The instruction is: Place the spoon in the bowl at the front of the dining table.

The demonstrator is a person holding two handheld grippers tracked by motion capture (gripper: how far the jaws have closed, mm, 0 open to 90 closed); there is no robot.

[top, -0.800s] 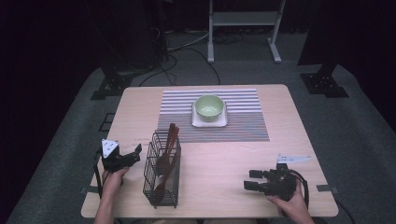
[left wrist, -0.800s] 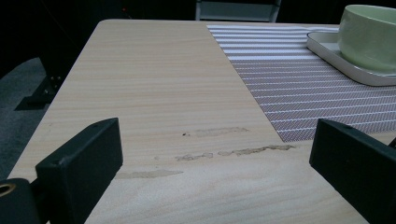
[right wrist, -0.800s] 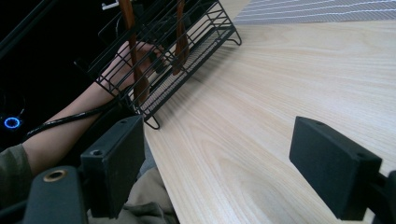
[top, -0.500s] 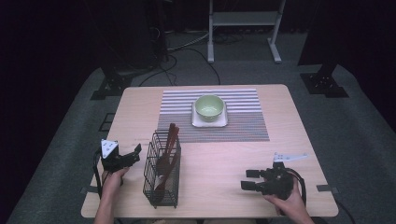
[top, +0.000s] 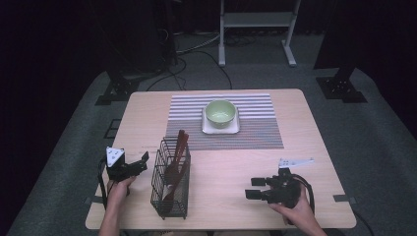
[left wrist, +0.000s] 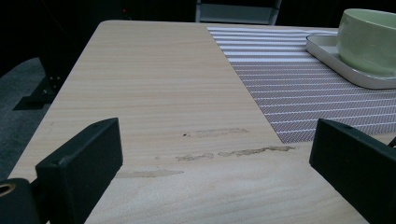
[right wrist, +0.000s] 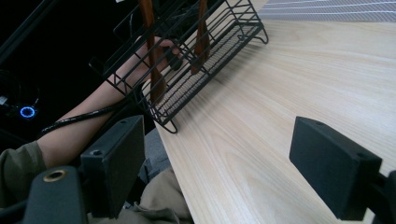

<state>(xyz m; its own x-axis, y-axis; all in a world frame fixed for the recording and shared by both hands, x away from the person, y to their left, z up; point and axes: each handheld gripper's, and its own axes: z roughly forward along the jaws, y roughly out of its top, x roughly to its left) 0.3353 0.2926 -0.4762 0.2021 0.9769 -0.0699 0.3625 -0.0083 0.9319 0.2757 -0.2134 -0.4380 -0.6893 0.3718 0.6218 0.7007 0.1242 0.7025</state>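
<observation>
A black wire basket (top: 169, 184) stands on the wooden table's front left and holds brown wooden utensils (top: 179, 147). My left gripper (top: 140, 162) rests just left of the basket, open, with only bare table between its jaws (left wrist: 215, 154). My right gripper (top: 252, 188) lies at the front right, open and holding nothing, pointing left towards the basket (right wrist: 196, 70) across bare wood (right wrist: 217, 163). A green bowl (top: 220, 112) sits on a white square plate (top: 220, 130) on the striped placemat (top: 255, 132).
The table's left edge (left wrist: 70, 93) runs close beside my left gripper. The person's left forearm (right wrist: 84, 121) lies behind the basket. A metal stand (top: 255, 29) and dark equipment bases (top: 342, 88) sit on the floor beyond the table.
My right gripper has edged slightly left along the table's front towards the basket. The left gripper, basket and bowl have not moved.
</observation>
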